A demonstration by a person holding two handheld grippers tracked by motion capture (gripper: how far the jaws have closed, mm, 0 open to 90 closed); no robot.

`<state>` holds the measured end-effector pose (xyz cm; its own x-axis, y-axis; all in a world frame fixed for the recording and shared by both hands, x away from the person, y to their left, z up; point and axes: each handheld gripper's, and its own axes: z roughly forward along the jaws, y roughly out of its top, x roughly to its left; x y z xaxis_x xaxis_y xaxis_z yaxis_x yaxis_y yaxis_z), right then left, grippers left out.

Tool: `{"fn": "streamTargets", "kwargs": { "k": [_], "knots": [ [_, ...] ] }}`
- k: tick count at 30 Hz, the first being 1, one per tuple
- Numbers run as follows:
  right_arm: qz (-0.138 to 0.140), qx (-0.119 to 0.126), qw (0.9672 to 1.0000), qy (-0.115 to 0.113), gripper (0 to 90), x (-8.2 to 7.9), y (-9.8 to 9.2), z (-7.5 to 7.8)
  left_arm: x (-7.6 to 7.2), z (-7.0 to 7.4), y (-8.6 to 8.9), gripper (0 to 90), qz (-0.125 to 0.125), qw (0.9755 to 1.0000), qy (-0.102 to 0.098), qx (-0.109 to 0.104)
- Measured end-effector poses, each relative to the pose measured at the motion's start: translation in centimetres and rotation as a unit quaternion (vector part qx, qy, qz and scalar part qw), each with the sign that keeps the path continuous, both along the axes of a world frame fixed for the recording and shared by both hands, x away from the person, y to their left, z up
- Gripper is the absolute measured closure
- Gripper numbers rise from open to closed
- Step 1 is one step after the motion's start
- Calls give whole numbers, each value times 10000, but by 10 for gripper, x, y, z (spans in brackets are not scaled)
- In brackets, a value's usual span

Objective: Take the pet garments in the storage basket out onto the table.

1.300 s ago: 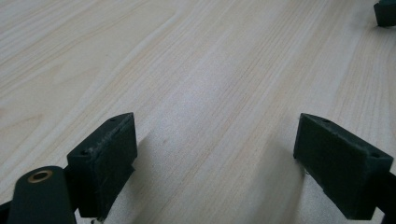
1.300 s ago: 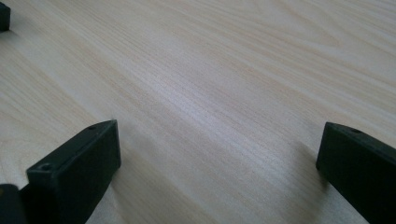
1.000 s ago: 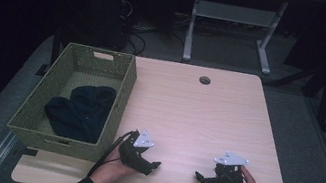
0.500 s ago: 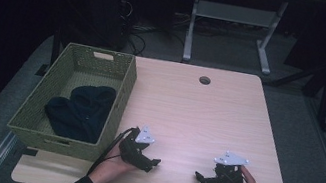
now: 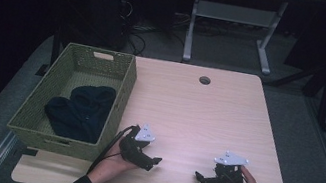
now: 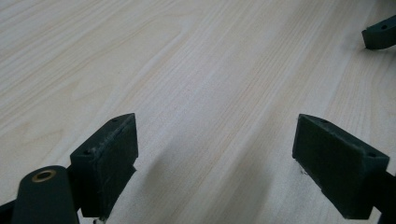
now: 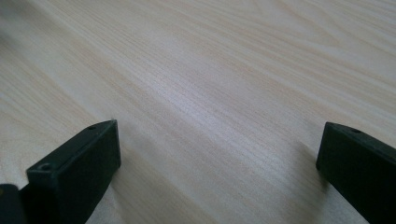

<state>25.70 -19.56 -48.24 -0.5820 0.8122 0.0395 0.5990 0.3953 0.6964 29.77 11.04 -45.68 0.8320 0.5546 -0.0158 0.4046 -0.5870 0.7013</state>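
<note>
Your left gripper jaws spread wide on the bare table, your right gripper likewise agape nearby, green woven basket at the table's left edge, dark cloth heaped inside.

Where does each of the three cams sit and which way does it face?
High view: fixed above the person's side, looking forward and down on the table and green basket; both hands show, holding the left hand-held gripper and right hand-held gripper.
Left gripper view: rides the left hand-held gripper, low over bare wood, own jaws wide apart.
Right gripper view: rides the right hand-held gripper, same low angle, jaws wide apart.
Shared: both gripper views see the same tabletop.
</note>
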Motion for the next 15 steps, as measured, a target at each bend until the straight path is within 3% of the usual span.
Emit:
{"fn": "streamTargets", "kwargs": {
  "k": [15],
  "knots": [
    [0,2,10000,1,0,0,0,0,2,12,-5,138,-83,9999,-31,-79]
  ]
}}
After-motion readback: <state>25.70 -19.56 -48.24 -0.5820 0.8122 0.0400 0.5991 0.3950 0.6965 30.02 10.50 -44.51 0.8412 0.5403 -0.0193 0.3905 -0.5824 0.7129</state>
